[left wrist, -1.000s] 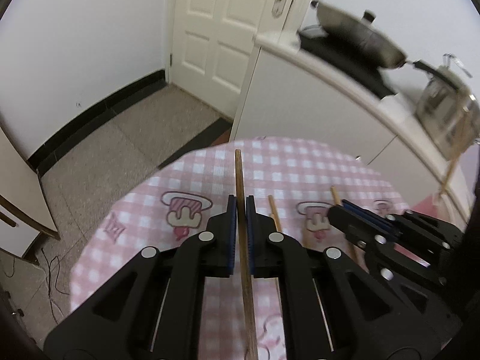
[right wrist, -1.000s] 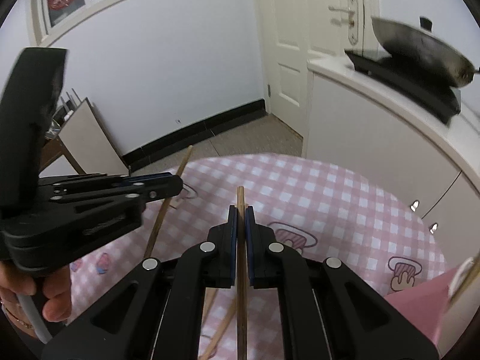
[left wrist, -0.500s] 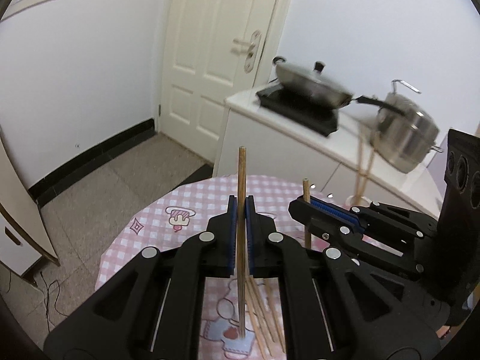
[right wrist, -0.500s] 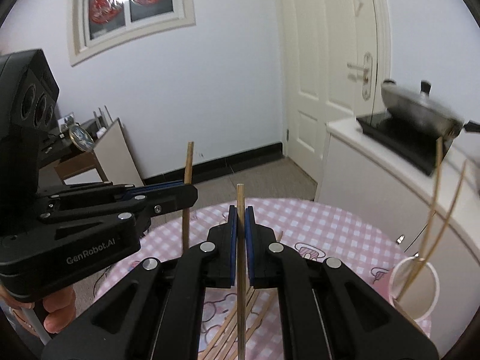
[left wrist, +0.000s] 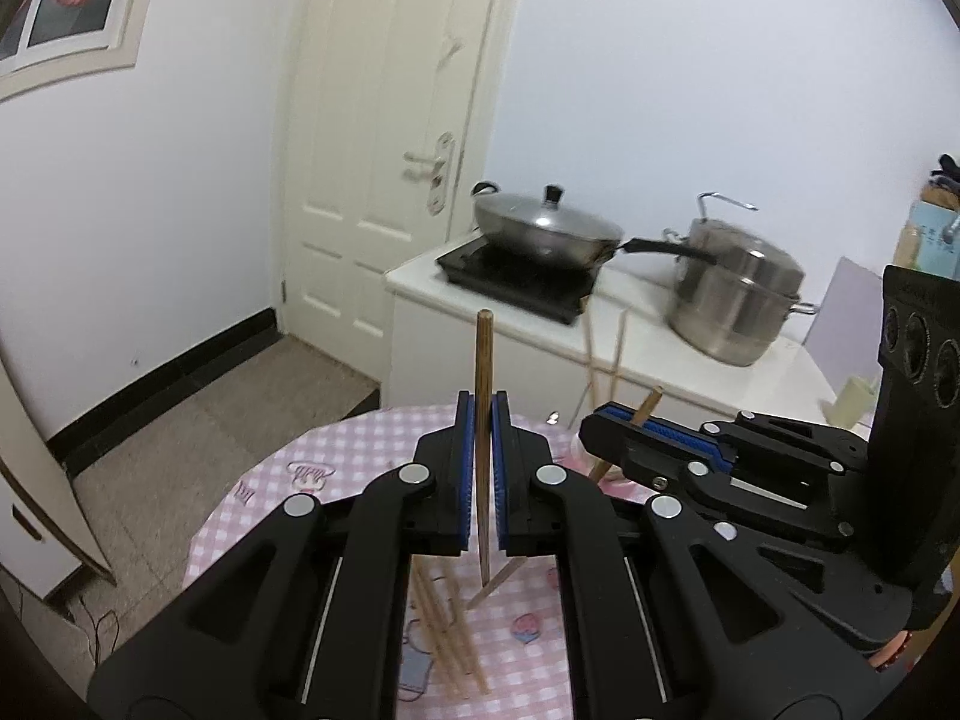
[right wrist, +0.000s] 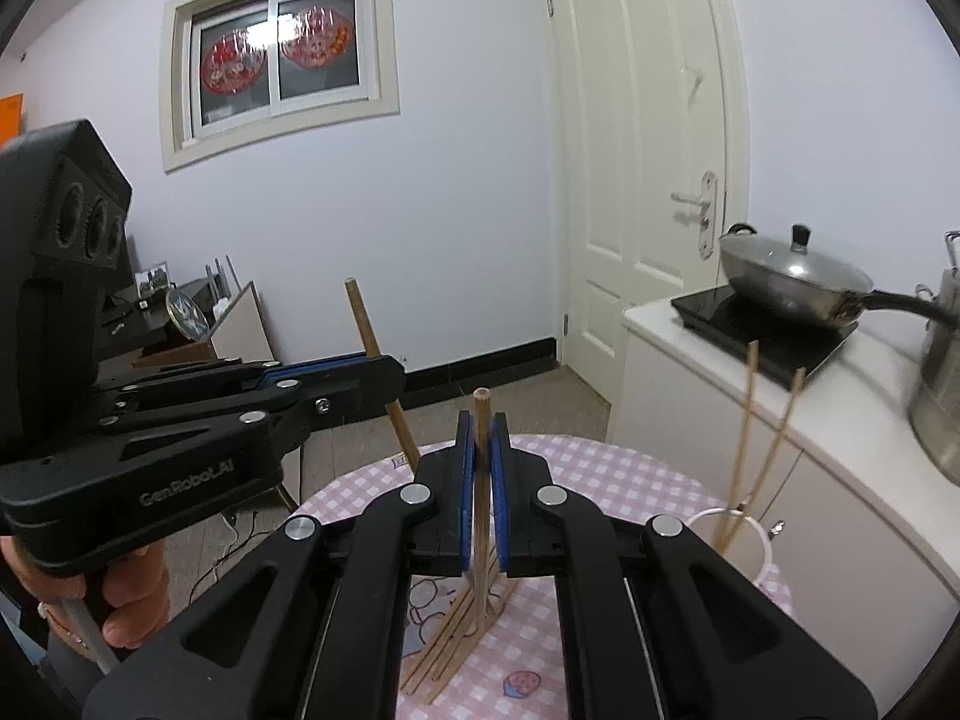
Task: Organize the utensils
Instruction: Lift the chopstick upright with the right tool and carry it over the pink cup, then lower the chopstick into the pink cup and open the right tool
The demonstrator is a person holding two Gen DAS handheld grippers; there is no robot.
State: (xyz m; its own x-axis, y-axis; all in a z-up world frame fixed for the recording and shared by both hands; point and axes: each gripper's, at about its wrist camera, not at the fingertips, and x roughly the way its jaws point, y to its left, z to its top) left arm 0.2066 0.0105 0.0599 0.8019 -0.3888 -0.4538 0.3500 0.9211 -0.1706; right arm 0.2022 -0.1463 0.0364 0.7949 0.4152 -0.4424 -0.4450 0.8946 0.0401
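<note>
— While both my claws hang above the round table (left wrist: 336, 450), what is each one gripping?

— My left claw (left wrist: 483, 420) is clamped on one dark chopstick (left wrist: 483, 360), standing upright between the blue pads. My right claw (right wrist: 480, 438) pinches a second chopstick (right wrist: 481, 414) the same way.

— And the rest of them?

— A loose bundle of chopsticks (right wrist: 456, 636) lies on the pink checked cloth below my claws. Two pale ones (right wrist: 747, 432) lean in the white cup (right wrist: 762, 546) at the table's edge, beside the counter (right wrist: 852, 384) with the wok (right wrist: 792, 285).

— Do the claws touch?

— No, they are side by side, apart.
</note>
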